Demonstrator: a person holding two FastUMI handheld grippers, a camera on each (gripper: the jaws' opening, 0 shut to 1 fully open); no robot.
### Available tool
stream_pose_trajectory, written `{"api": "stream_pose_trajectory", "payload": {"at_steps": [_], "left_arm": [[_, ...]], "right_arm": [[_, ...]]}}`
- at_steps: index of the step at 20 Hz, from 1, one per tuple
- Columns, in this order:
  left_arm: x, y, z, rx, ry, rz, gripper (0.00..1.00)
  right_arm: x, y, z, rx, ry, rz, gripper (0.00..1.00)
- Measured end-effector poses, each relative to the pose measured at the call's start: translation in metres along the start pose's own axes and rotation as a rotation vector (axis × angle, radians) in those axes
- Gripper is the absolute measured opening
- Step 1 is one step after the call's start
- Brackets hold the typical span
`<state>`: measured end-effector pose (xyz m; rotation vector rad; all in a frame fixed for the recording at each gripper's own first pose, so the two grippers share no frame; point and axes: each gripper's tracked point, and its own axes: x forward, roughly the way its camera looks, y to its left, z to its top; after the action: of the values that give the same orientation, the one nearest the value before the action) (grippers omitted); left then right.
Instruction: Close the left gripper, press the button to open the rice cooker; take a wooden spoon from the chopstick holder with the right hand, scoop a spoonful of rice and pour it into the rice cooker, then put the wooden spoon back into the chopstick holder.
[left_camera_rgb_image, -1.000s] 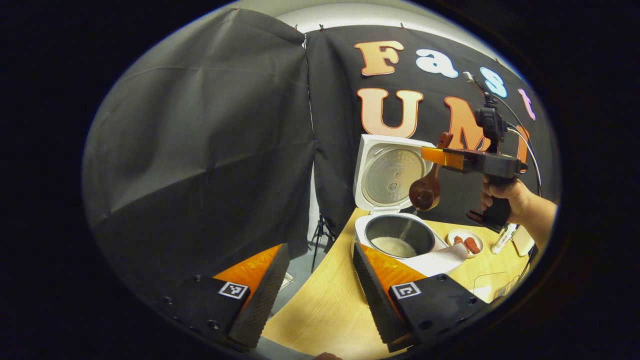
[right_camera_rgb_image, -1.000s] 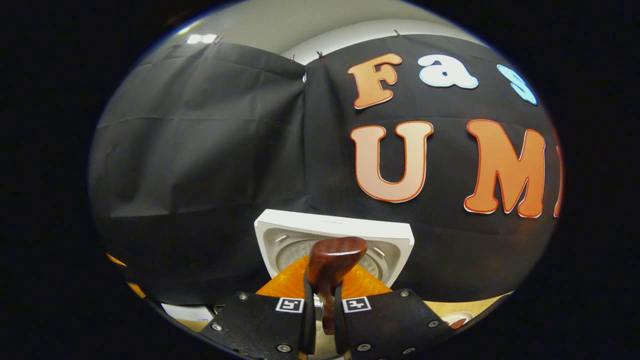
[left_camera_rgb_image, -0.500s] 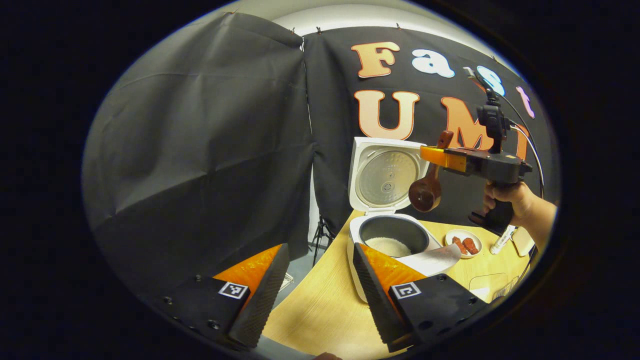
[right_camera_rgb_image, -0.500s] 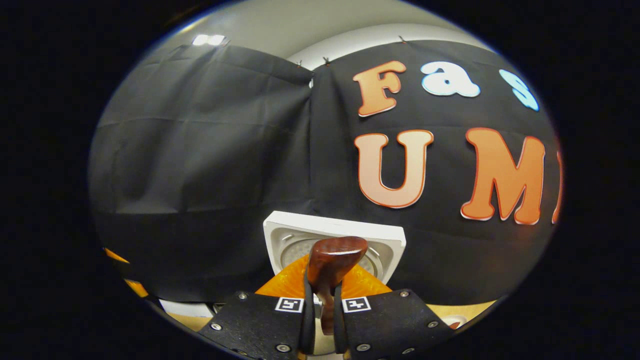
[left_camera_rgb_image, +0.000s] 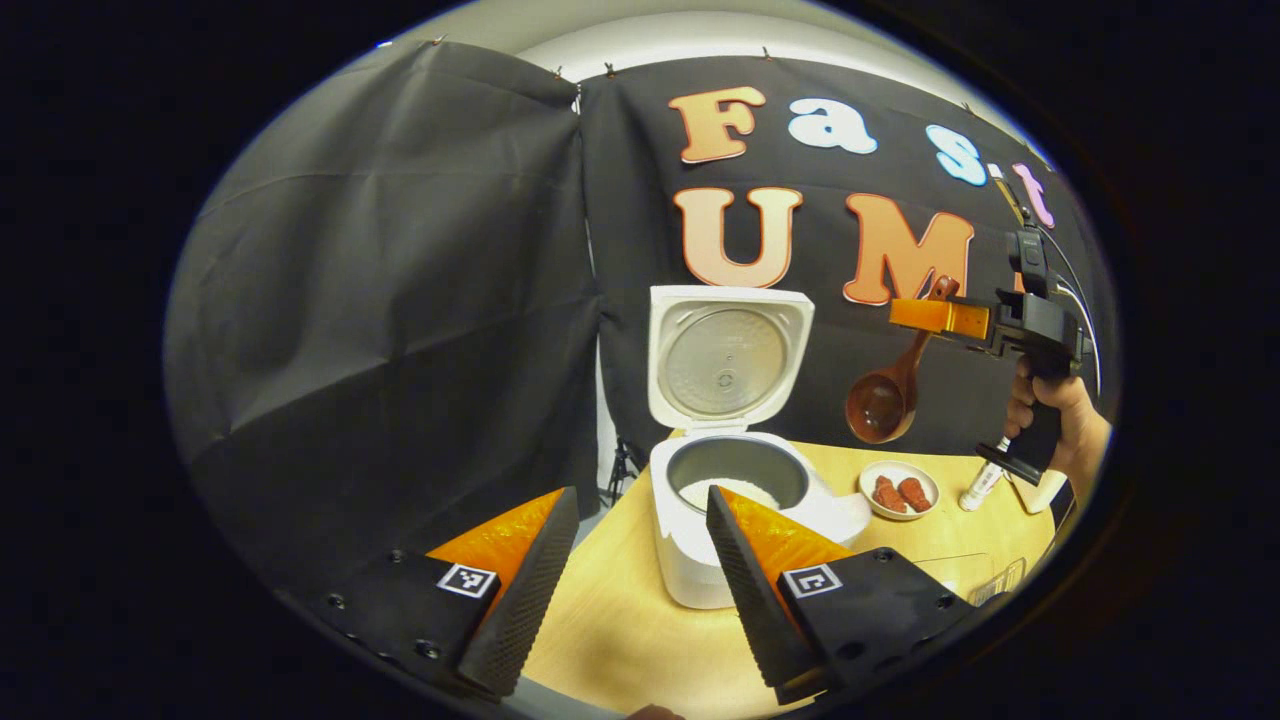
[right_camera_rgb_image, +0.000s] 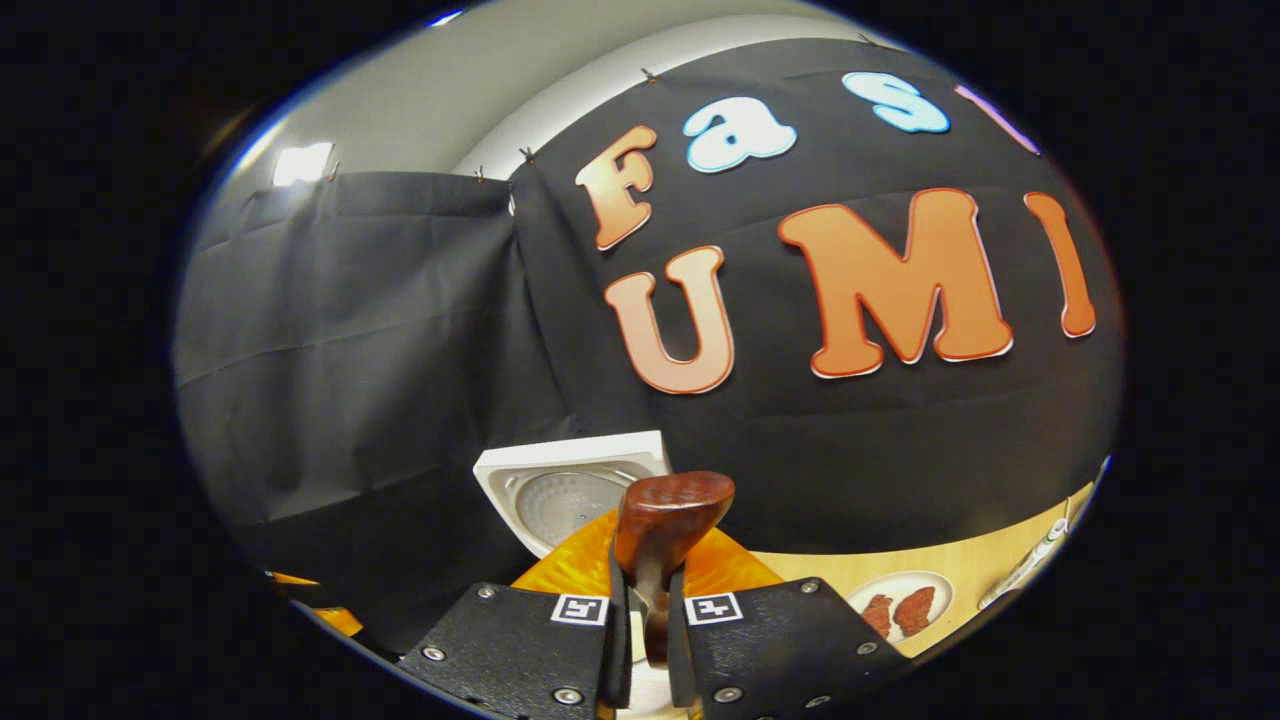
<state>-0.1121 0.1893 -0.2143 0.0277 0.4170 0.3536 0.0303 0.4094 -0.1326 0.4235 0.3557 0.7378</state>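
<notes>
The spoon (left_camera_rgb_image: 892, 385) hangs bowl-down in the air, to one side of the open cooker (left_camera_rgb_image: 735, 500) and above a small dish (left_camera_rgb_image: 898, 490) of reddish food; from here its bowl looks empty, and there is rice in the pot, so I'd judge the pouring done and the return to the holder as the step in hand. The right gripper (right_camera_rgb_image: 647, 640) is clamped on the spoon's handle, both fingers pressing it, the handle's end poking up between them in the right gripper view. To do this well, I'd keep that grip firm, carry the spoon upright clear of the raised lid (left_camera_rgb_image: 728, 352) and dish, and lower it bowl-first before letting go. Where the holder stands I cannot tell. The left gripper (left_camera_rgb_image: 633, 585) sits low over the table (left_camera_rgb_image: 620, 640) in front of the cooker, its fingers wide apart and holding nothing.
</notes>
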Motion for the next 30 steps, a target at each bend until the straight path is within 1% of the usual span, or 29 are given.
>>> {"api": "stream_pose_trajectory", "payload": {"at_steps": [1, 2, 6, 9, 11, 13, 15, 18, 21, 22, 25, 28, 29, 30], "left_arm": [[0.000, -0.011, 0.002, 0.006, -0.003, -0.012, 0.89], [-0.001, -0.019, 0.005, 0.014, -0.009, -0.019, 0.89], [0.002, -0.048, 0.016, 0.062, -0.027, -0.055, 0.89], [0.003, -0.070, 0.022, 0.067, -0.031, -0.083, 0.89], [0.004, -0.087, 0.021, 0.079, -0.023, -0.109, 0.89], [0.001, -0.107, 0.023, 0.097, -0.027, -0.139, 0.89], [-0.003, -0.124, 0.026, 0.116, -0.037, -0.166, 0.89], [-0.005, -0.147, 0.026, 0.126, -0.036, -0.201, 0.89], [-0.009, -0.163, 0.027, 0.136, -0.034, -0.219, 0.89], [-0.012, -0.167, 0.028, 0.143, -0.038, -0.225, 0.89], [-0.016, -0.181, 0.031, 0.157, -0.045, -0.236, 0.89], [-0.020, -0.192, 0.035, 0.151, -0.049, -0.238, 0.89], [-0.021, -0.194, 0.036, 0.150, -0.051, -0.239, 0.89], [-0.021, -0.195, 0.038, 0.151, -0.055, -0.232, 0.89]], "right_arm": [[-0.013, -0.014, 0.000, 0.013, 0.000, -0.022, 0.19], [-0.027, -0.028, 0.000, 0.028, 0.000, -0.044, 0.14], [-0.080, -0.086, -0.004, 0.069, -0.003, -0.156, 0.14], [-0.121, -0.128, -0.006, 0.093, -0.010, -0.251, 0.14], [-0.149, -0.154, -0.019, 0.118, 0.003, -0.313, 0.14], [-0.178, -0.175, -0.034, 0.141, 0.021, -0.372, 0.14], [-0.205, -0.194, -0.041, 0.161, 0.022, -0.427, 0.14], [-0.243, -0.214, -0.057, 0.199, 0.028, -0.489, 0.14], [-0.275, -0.233, -0.082, 0.220, 0.079, -0.541, 0.14], [-0.286, -0.239, -0.084, 0.221, 0.083, -0.556, 0.14], [-0.313, -0.249, -0.098, 0.246, 0.095, -0.592, 0.15], [-0.334, -0.256, -0.112, 0.291, 0.099, -0.617, 0.15], [-0.338, -0.258, -0.120, 0.310, 0.102, -0.619, 0.10], [-0.342, -0.259, -0.127, 0.322, 0.101, -0.624, 0.14]]}}
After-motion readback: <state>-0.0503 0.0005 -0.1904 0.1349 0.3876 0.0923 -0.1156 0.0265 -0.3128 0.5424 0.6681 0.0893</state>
